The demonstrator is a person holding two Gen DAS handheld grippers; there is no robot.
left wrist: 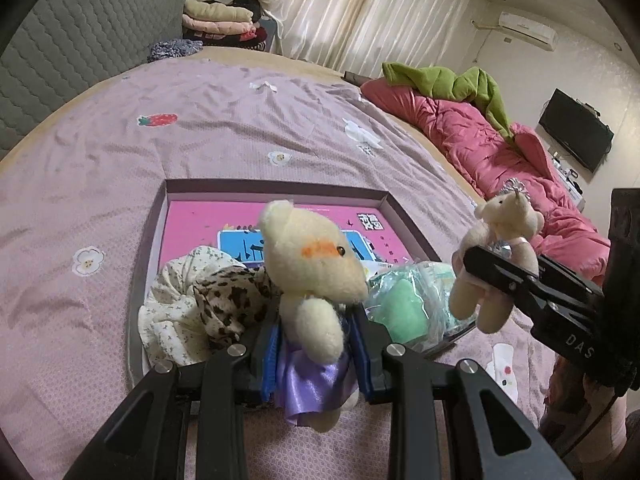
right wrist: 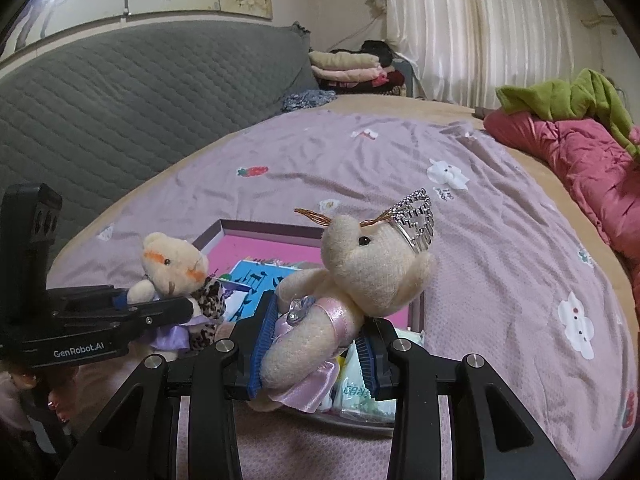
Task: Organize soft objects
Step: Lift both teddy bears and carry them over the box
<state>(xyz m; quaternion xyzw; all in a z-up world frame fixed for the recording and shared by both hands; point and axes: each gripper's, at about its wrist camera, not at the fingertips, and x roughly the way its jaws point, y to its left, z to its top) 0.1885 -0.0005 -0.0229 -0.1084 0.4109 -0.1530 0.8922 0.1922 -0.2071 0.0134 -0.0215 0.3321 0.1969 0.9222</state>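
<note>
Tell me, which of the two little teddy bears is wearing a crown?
The bear in the pink dress, held in the right gripper, has a silver tiara. The bear in the purple dress, in the left gripper, is bareheaded.

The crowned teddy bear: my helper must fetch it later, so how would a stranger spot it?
Above the open pink-lined box on the lilac bedspread, the right tool grips a teddy bear. Unlike the purple-skirted bear, it wears a silver tiara and pink ribbon.

The left tongs [left wrist: 316,344] hide the purple-skirted bear's [left wrist: 312,264] waist; the bear hides part of the tray's [left wrist: 276,194] print.
</note>
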